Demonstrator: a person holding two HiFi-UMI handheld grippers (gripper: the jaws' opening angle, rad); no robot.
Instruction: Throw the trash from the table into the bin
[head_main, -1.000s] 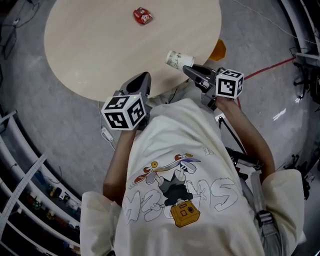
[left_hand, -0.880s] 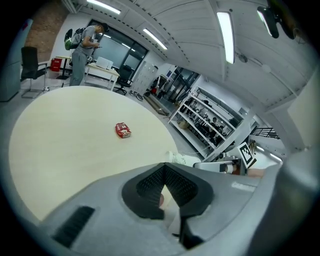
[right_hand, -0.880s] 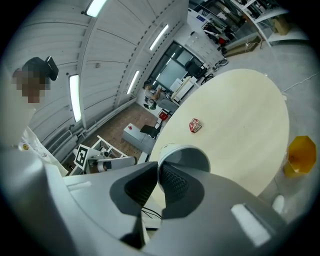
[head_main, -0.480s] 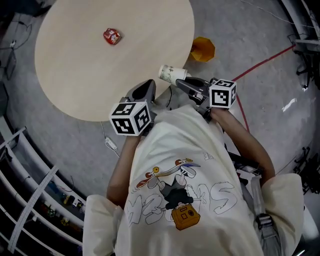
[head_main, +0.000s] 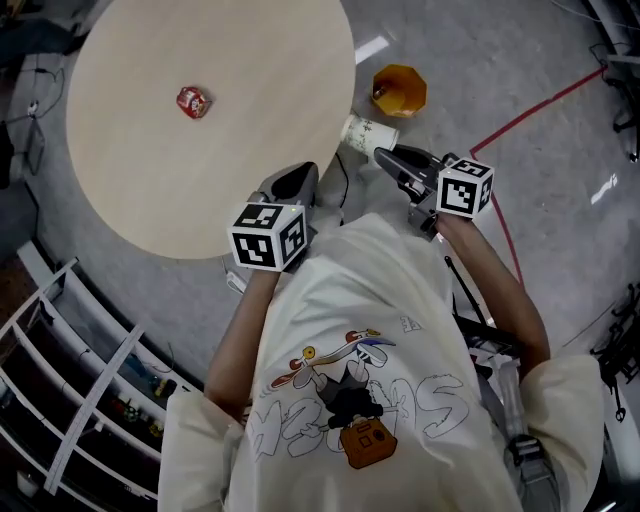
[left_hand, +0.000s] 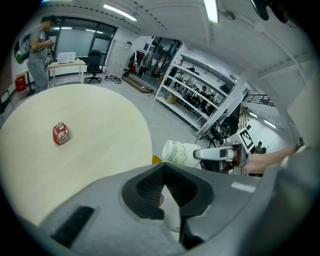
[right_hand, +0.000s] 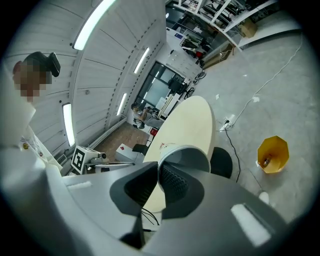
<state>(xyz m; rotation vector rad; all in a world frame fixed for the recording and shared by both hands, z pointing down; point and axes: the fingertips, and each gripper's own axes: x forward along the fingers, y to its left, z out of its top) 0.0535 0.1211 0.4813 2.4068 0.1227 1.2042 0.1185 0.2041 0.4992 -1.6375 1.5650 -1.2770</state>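
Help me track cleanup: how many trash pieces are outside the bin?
2: a red packet on the table, and a paper cup in the right gripper. Others may be hidden behind the person.

table (head_main: 200, 120): pale wood-look top, matt, smooth.
cup (head_main: 368, 132): white paper, matt, faint print on the outside; inside plain and smooth.
bin (head_main: 400, 90): orange plastic, slight sheen.
packet (head_main: 193, 101): red, glossy film, crinkled.
left gripper (left_hand: 162, 169) and right gripper (right_hand: 159, 169): shells of matt grey plastic, smooth; pads (left_hand: 149, 185) black, rubbery-looking, finely ribbed.
marker cubes (head_main: 268, 236): flat black-on-white print, matt.
floor (head_main: 560, 230): grey, concrete-like, smooth, polished enough to reflect the lights.
shirt (head_main: 370, 340): cream cloth, soft, printed.
racks (head_main: 95, 400): white painted metal, by the look.
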